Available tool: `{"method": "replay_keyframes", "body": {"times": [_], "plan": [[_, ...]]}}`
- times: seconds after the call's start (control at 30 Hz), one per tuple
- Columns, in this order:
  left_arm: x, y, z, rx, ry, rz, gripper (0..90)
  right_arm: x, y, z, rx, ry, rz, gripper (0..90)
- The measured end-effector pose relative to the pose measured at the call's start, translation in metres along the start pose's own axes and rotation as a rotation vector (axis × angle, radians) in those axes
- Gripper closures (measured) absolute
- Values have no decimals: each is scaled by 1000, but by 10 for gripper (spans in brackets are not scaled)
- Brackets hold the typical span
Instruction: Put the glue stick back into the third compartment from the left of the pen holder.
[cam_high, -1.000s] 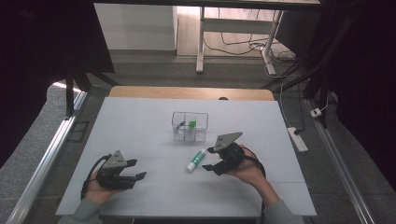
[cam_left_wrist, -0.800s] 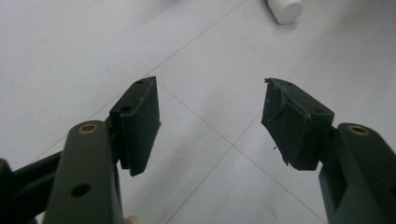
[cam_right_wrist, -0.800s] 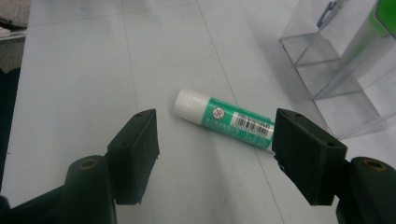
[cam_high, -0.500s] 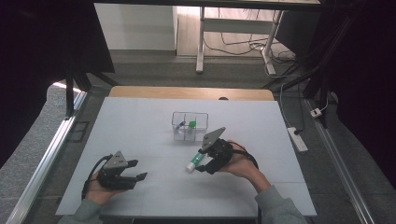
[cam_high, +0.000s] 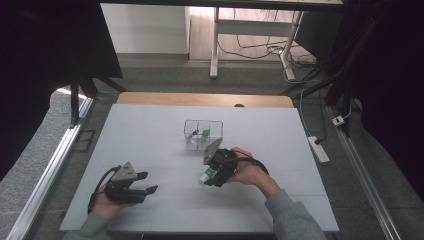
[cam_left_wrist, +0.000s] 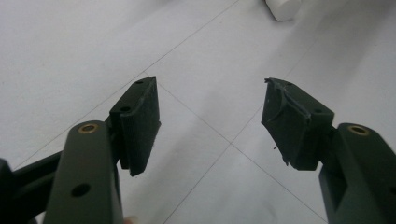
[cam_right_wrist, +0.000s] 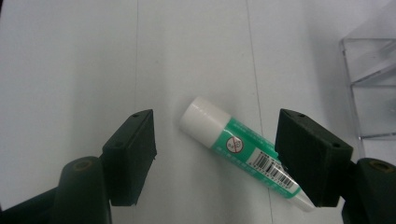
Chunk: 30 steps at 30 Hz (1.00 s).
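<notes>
High view: left tool (cam_high: 142, 183) spread, holding nothing, low on the white counter (cam_high: 150, 130). Right tool (cam_high: 212, 172) over a green-and-white tube (cam_high: 205, 175), just beside a clear box (cam_high: 203, 134).

Left gripper view: jaws wide apart over bare counter.

Right gripper view: jaws spread either side of the tube (cam_right_wrist: 243, 151), not pinching; it lies flat, diagonal, white cap toward upper left. Barcode label legible.

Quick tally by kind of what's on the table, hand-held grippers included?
Hand-held grippers: 2 (left, right)
Glue sticks: 1
Clear boxes: 1, small green and dark items inside, too small to count
Total: 4
</notes>
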<state>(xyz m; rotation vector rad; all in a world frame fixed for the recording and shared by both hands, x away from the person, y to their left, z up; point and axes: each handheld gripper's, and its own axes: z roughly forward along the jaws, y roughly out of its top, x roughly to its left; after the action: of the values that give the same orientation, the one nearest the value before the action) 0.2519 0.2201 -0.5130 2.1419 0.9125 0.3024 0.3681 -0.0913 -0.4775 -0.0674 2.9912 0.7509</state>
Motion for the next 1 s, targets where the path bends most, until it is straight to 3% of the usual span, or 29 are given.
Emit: {"method": "replay_keyframes", "body": {"times": [0.37, 0.63, 1.0], "plan": [[1, -1, 2, 11, -5, 2, 361, -1, 3, 19, 92, -9, -70, 282], [1, -1, 3, 14, -9, 4, 360, -3, 4, 30, 153, -8, -116, 337], [2, -3, 4, 21, -7, 2, 360, -6, 0, 31, 141, 64, -113, 558]]}}
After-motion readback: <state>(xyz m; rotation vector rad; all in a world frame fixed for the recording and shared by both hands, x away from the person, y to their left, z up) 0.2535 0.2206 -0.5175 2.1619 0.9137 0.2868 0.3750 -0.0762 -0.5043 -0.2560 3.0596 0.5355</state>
